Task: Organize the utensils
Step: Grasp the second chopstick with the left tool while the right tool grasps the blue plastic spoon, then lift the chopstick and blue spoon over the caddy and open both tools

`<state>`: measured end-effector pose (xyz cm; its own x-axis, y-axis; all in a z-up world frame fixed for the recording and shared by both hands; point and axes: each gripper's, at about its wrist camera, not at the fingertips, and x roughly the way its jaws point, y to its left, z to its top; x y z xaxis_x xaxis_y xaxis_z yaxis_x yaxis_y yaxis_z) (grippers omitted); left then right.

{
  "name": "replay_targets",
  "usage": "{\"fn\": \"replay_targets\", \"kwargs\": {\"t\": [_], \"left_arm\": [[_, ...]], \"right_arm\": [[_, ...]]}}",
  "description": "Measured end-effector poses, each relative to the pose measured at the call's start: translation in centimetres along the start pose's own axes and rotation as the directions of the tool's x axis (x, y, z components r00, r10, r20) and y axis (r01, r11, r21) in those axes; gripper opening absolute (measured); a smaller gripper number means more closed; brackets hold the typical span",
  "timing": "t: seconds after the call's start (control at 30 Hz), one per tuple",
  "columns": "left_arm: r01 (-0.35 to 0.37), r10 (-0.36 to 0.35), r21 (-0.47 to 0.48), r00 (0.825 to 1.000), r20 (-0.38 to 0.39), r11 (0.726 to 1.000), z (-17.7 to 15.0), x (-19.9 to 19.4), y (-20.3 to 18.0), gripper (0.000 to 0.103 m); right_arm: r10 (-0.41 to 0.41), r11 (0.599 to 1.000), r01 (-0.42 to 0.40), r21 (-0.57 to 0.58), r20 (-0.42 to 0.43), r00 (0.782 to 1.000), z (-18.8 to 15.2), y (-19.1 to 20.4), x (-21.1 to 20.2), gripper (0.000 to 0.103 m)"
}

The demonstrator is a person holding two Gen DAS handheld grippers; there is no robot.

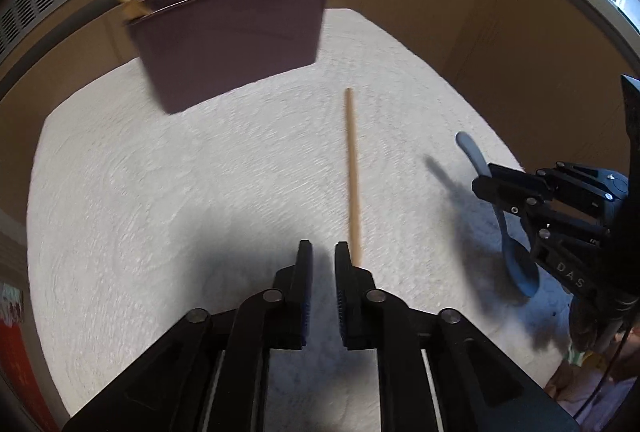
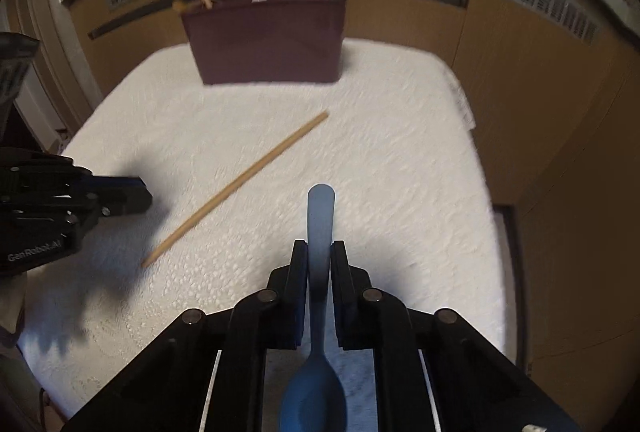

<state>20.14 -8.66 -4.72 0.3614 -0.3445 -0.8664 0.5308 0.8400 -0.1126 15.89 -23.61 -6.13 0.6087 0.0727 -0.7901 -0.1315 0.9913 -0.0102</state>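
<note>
Right tongs [image 2: 319,252] pinching spoon [image 2: 320,216], handle pointing ahead toward bin [image 2: 266,40]. Left tongs [image 1: 323,252] slightly spread, empty; chopstick [image 1: 353,168] just right of tips, axis running ahead.

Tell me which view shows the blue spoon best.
Right wrist: the blue spoon runs centred between the right tongs, handle and bowl visible. Left wrist shows it at the edge, partly hidden by those tongs.

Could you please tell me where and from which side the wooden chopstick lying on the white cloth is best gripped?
Probably mid-shaft, from straight above. The chopstick lies flat and alone on the cloth, thin and straight, so jaws set across its length should close on both sides; the empty left gripper is nearest.
</note>
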Motion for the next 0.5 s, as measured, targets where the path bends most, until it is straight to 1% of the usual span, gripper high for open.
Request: {"fn": "replay_targets", "kwargs": {"t": [0.03, 0.07, 0.1, 0.17, 0.23, 0.33, 0.37, 0.4, 0.43, 0.47, 0.5], "left_arm": [[0.014, -0.014, 0.014, 1.000, -0.018, 1.000, 0.8, 0.4, -0.5, 0.025], [0.027, -0.026, 0.032, 0.999, -0.035, 0.999, 1.5, 0.9, -1.1, 0.033], [0.028, -0.026, 0.052, 0.998, -0.050, 0.998, 2.3, 1.4, -1.7, 0.035], [-0.002, 0.011, 0.107, 0.996, -0.084, 0.994, 3.8, 2.8, -2.9, 0.035], [-0.024, 0.041, 0.148, 0.993, -0.113, 0.989, 4.9, 4.0, -3.7, 0.035], [-0.037, 0.065, 0.165, 0.984, -0.169, 0.986, 6.5, 5.6, -4.1, 0.032], [-0.043, 0.076, 0.175, 0.980, -0.185, 0.984, 6.9, 6.2, -4.2, 0.029], [-0.054, 0.089, 0.179, 0.977, -0.195, 0.982, 7.3, 6.6, -4.2, 0.024], [-0.066, 0.104, 0.181, 0.973, -0.208, 0.981, 7.6, 7.2, -4.2, 0.022], [-0.068, 0.108, 0.181, 0.969, -0.223, 0.981, 7.8, 7.6, -4.1, 0.018], [-0.062, 0.103, 0.178, 0.967, -0.232, 0.982, 8.1, 7.9, -4.1, 0.017]], "right_arm": [[0.004, 1.000, -0.005, 0.012, 0.017, 1.000, 0.1, -0.7, -0.5, 0.010], [0.012, 0.999, -0.013, 0.030, 0.032, 0.999, 0.0, -1.4, -1.1, 0.010], [0.016, 0.999, -0.017, 0.041, 0.039, 0.999, -0.1, -2.1, -1.5, 0.010], [0.018, 0.998, -0.020, 0.056, 0.048, 0.999, -0.4, -2.8, -1.6, 0.010], [0.037, 0.997, -0.041, 0.062, 0.052, 0.998, -1.0, -3.5, -1.4, 0.010], [0.066, 0.995, -0.070, 0.071, 0.057, 0.996, -1.6, -3.9, -1.2, 0.010], [0.072, 0.994, -0.076, 0.077, 0.058, 0.996, -1.8, -4.0, -1.0, 0.010], [0.080, 0.993, -0.085, 0.082, 0.058, 0.995, -1.9, -4.2, -0.8, 0.010], [0.088, 0.992, -0.093, 0.086, 0.056, 0.995, -2.0, -4.3, -0.6, 0.010], [0.094, 0.991, -0.099, 0.093, 0.054, 0.994, -2.0, -4.5, -0.3, 0.010], [0.099, 0.990, -0.104, 0.099, 0.054, 0.994, -2.0, -4.7, -0.1, 0.010]]}}
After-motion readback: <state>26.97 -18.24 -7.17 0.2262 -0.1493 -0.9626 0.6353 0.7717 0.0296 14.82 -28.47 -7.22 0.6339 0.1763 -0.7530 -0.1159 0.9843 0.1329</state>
